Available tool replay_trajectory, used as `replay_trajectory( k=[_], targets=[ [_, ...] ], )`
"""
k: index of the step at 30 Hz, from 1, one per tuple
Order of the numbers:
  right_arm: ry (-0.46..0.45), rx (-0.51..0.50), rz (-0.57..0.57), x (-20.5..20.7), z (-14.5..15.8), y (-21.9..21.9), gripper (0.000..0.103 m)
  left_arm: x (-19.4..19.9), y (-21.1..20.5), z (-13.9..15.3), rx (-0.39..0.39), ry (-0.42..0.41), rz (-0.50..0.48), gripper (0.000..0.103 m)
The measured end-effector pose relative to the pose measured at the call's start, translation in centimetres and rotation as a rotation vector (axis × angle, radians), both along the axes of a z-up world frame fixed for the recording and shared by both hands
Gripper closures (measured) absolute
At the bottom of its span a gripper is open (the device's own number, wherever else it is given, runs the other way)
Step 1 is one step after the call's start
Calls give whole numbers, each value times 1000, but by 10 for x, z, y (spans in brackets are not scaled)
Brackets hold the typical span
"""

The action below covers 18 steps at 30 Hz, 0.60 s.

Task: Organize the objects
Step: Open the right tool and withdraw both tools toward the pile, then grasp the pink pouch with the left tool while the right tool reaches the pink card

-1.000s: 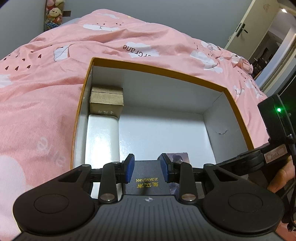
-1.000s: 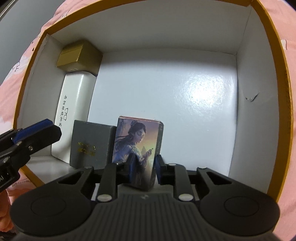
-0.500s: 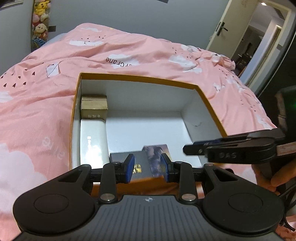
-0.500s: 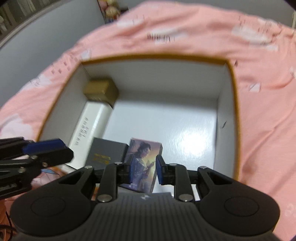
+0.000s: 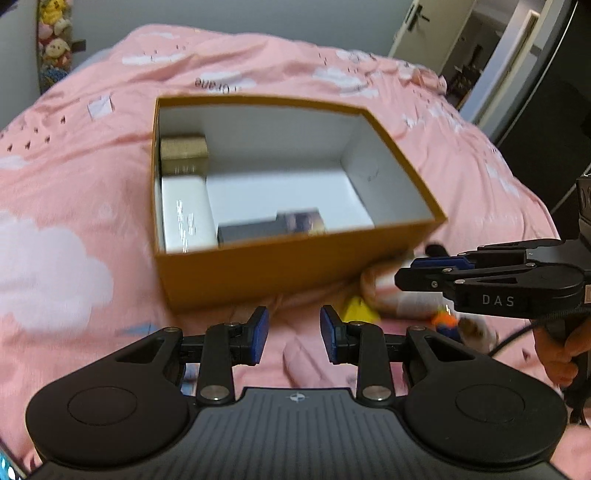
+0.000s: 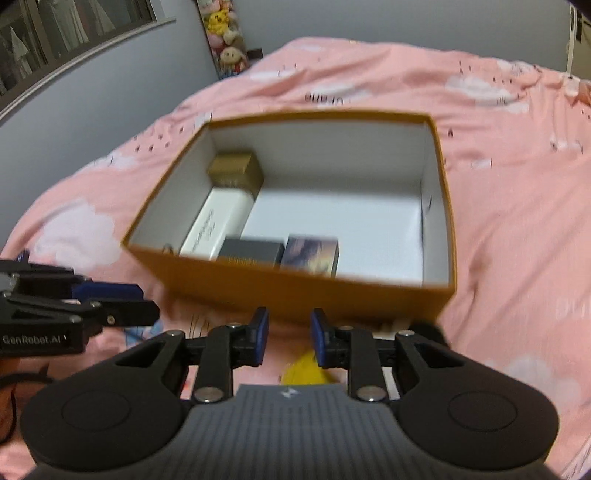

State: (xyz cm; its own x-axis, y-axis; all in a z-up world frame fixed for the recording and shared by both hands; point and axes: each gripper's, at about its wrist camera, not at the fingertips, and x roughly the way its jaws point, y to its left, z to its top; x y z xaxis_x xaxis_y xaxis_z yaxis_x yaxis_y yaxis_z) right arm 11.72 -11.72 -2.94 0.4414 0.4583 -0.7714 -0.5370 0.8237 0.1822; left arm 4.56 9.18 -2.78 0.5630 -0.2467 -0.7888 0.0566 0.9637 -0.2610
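An orange box point(image 5: 295, 266) with a white inside sits on the pink bedspread. Along its left wall lie a gold box point(image 5: 183, 153) and a long white box point(image 5: 184, 214). At its near wall stand a dark grey box point(image 5: 247, 232) and a picture-printed box point(image 5: 301, 221) side by side. My left gripper point(image 5: 293, 334) hovers outside the near wall, open and empty. My right gripper point(image 6: 288, 334) is also outside that wall, open with nothing between its pads. In the right wrist view the same orange box point(image 6: 295, 291) holds the picture box point(image 6: 310, 253).
Small things lie on the bedspread in front of the box: a yellow piece point(image 5: 356, 310) and an orange and blue toy point(image 5: 447, 321). Plush toys point(image 5: 55, 44) hang at the far wall. A door point(image 5: 417, 33) stands at the back right.
Both grippers have drawn back and up out of the box to its near side. The right gripper's pads have left the picture box, which stays inside beside the dark grey box.
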Motion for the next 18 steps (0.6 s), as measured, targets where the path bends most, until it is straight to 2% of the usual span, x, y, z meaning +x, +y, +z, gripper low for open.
replay_trajectory(
  k=[6,10,12,18],
  targets=[
    [68,-40,-26,-24,-13,-9,73,-14,8,-13,-63,99,-34,66],
    [110,-75,0,-35,-21,-10,73,-21,4,-16,-77,144,-128,58],
    [128,-86,20,-40,-23,-10,73,-25,-4,-18,-63,158,-188,54],
    [190,-152,83,-54,-37,-8,73,-29,-34,-34,46,200,-298,50]
  ],
)
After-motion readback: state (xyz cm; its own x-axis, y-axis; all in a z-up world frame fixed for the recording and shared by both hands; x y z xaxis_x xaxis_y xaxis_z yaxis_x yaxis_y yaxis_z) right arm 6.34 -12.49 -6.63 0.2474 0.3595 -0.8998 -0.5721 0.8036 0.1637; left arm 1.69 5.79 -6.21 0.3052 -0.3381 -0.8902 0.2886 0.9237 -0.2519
